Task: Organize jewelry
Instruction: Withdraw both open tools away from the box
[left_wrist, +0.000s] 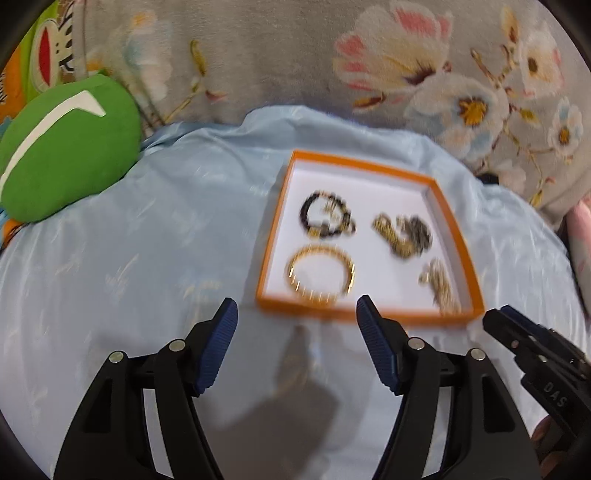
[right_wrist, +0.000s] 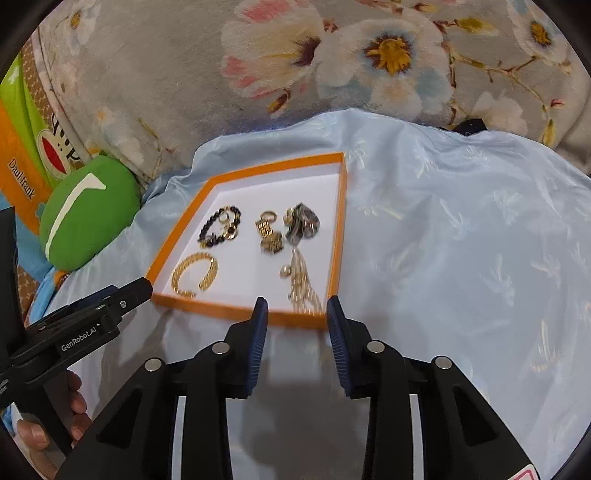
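Note:
An orange-rimmed white tray (left_wrist: 365, 315) lies on a light blue cloth (left_wrist: 129, 258). In it are a black bead bracelet (left_wrist: 327, 216), a gold bangle (left_wrist: 319, 275), a gold-and-dark tangle (left_wrist: 402, 236) and a gold tassel chain (left_wrist: 441, 286). My left gripper (left_wrist: 297, 317) hangs open just short of the tray's near rim, with nothing between its fingers. In the right wrist view the tray (right_wrist: 221, 308) holds the same bracelet (right_wrist: 221, 227), bangle (right_wrist: 195, 275) and tassel chain (right_wrist: 303, 284). My right gripper (right_wrist: 297, 314) is open over the near right corner, empty.
A green cushion (left_wrist: 66, 155) rests at the cloth's left edge. A grey floral blanket (left_wrist: 258, 55) rises behind the tray. An orange and green printed box (right_wrist: 22, 147) stands far left. A hand (right_wrist: 37, 435) holds the left gripper's handle.

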